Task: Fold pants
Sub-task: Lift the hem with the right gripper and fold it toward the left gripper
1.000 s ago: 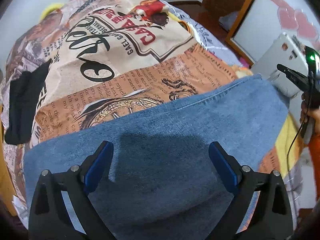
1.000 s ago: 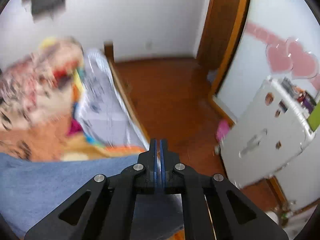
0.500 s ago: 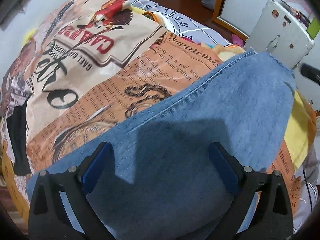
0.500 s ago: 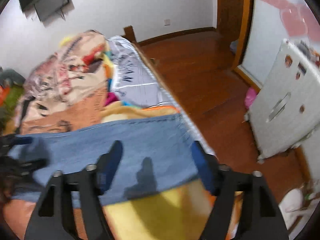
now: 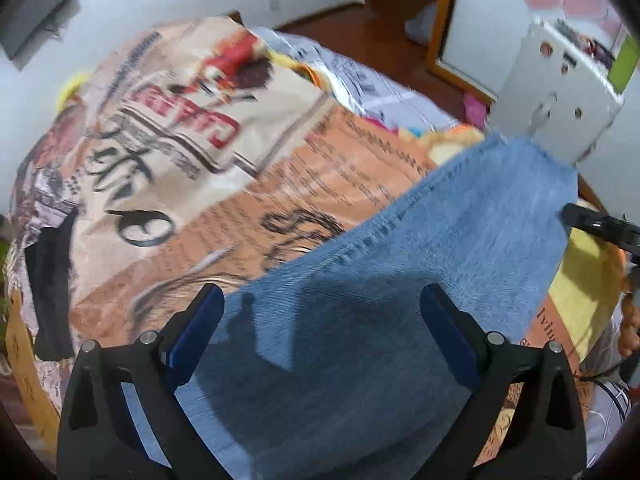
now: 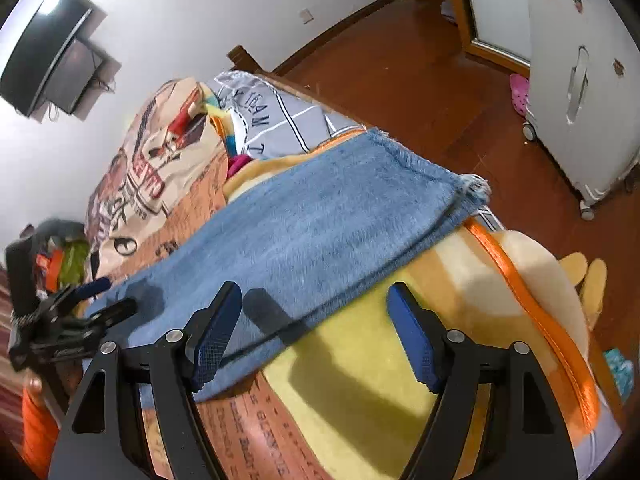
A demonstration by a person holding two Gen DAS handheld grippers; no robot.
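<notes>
Blue denim pants (image 5: 400, 300) lie flat across the bed as a long folded band, with the frayed hem at the far right edge (image 6: 432, 168). My left gripper (image 5: 320, 332) is open and empty, hovering over the near part of the denim. My right gripper (image 6: 312, 336) is open and empty, over the pants' lower edge where it meets a yellow blanket (image 6: 360, 380). The left gripper also shows at the left of the right wrist view (image 6: 80, 320). A tip of the right gripper shows at the right of the left wrist view (image 5: 592, 224).
The bed carries a printed newspaper-pattern cover (image 5: 192, 128) and a black garment (image 5: 52, 280) at its left side. A white wheeled cabinet (image 6: 580, 80) stands on the wooden floor (image 6: 420, 80) to the right. A TV (image 6: 44, 52) hangs on the wall.
My right gripper went from shut to open and swung over the pants' hem end. My left gripper stayed open and shifted right over the denim.
</notes>
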